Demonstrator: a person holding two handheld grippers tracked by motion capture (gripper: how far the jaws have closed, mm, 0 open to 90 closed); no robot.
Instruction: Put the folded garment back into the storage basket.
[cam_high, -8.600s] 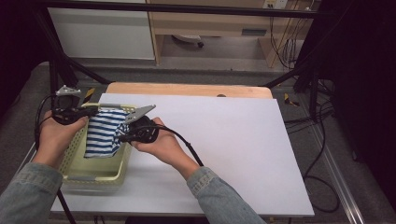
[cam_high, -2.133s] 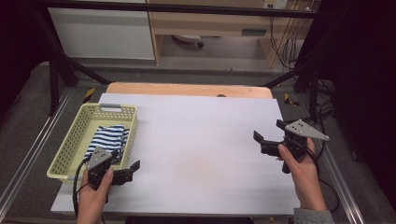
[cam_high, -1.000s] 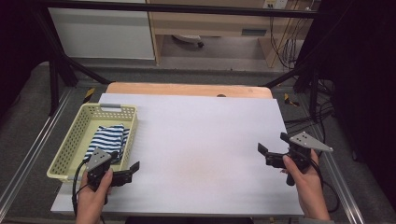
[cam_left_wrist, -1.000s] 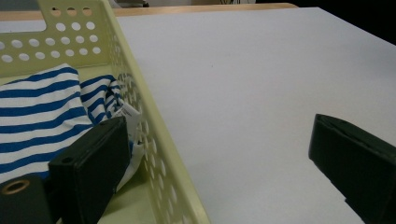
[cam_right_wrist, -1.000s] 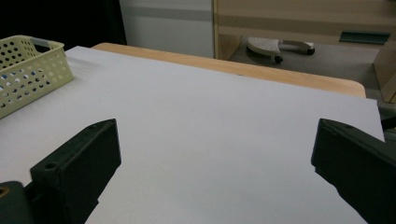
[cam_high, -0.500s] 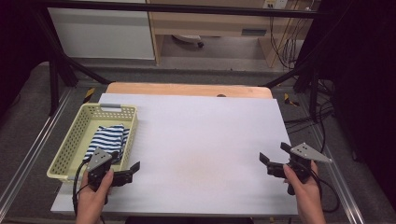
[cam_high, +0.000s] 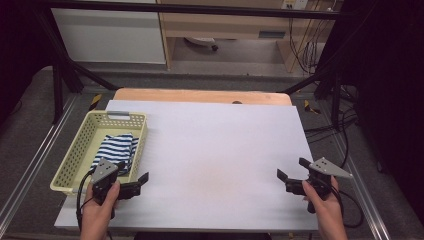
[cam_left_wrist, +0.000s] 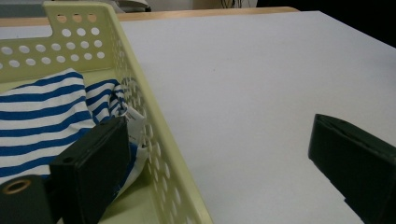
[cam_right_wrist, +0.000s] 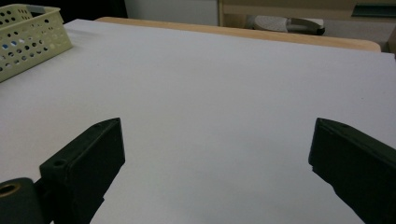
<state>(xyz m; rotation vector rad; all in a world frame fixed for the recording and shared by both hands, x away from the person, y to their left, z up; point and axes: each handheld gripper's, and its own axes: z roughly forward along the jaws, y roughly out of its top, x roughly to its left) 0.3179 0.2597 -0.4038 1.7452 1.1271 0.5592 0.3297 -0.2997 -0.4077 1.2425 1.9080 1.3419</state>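
Observation:
A blue-and-white striped cloth (cam_high: 116, 150) (cam_left_wrist: 42, 121) lies folded in a pale yellow perforated basket (cam_high: 79, 150) (cam_left_wrist: 154, 140) at the table's left. My left gripper (cam_high: 133, 176) (cam_left_wrist: 224, 172) is held at the basket's near right corner, open and with nothing in it; one jaw is over the basket's inside, the other over the white table. My right gripper (cam_high: 292, 171) (cam_right_wrist: 215, 168) hovers low over the table's near right corner, open, nothing between its jaws. In the right gripper view the basket (cam_right_wrist: 28, 37) shows at the far left.
A white tabletop (cam_high: 215, 150) spreads between the two grippers, with a wooden strip (cam_high: 200, 96) along its far edge. Black frame posts and cables stand beyond the table on both sides. A cable trails from each gripper toward the near edge.
Both grippers left the cloth in the basket. The right hand has drawn back toward the near right corner and sunk lower. The left hand has stayed still over the last two seconds.

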